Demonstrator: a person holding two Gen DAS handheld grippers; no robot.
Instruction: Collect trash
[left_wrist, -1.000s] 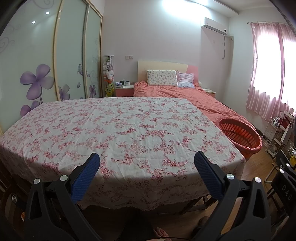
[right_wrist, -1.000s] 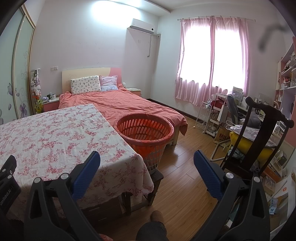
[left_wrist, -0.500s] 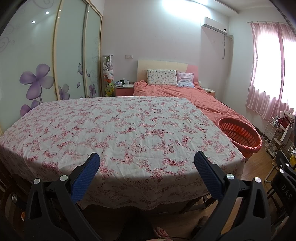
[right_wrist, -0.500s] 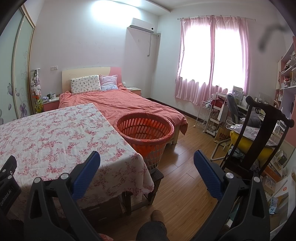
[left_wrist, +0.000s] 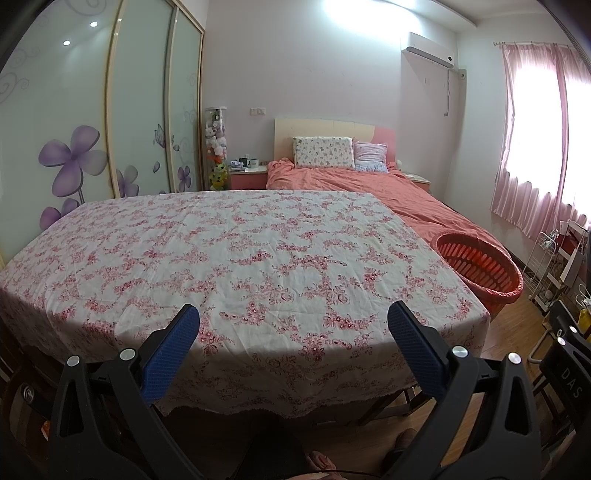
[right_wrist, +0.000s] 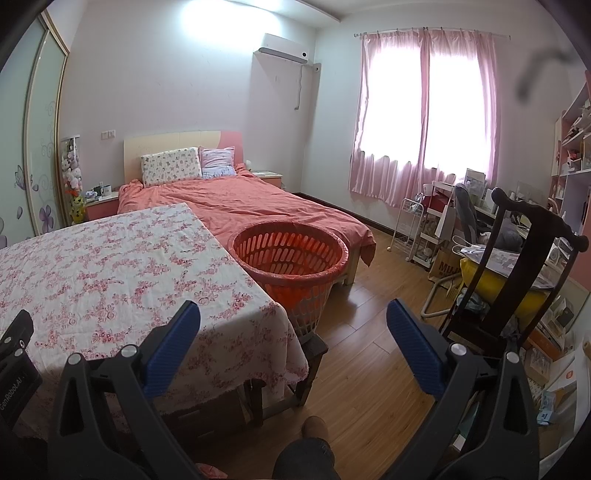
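Observation:
A red slatted plastic basket (right_wrist: 288, 258) stands on a stool at the table's right side; it also shows in the left wrist view (left_wrist: 480, 271). I see nothing inside it. A table with a pink floral cloth (left_wrist: 240, 266) fills the left wrist view, and I see no trash on it. My left gripper (left_wrist: 293, 345) is open and empty, held before the table's near edge. My right gripper (right_wrist: 293, 341) is open and empty, held over the table's right corner (right_wrist: 258, 306) and the floor, short of the basket.
A bed with an orange cover (right_wrist: 236, 206) lies behind the table. A dark wooden chair (right_wrist: 517, 266) with a yellow cushion stands at the right, beside a cluttered desk and wire rack (right_wrist: 410, 229). Wooden floor (right_wrist: 369, 332) lies between basket and chair. Sliding wardrobe doors (left_wrist: 74, 129) line the left wall.

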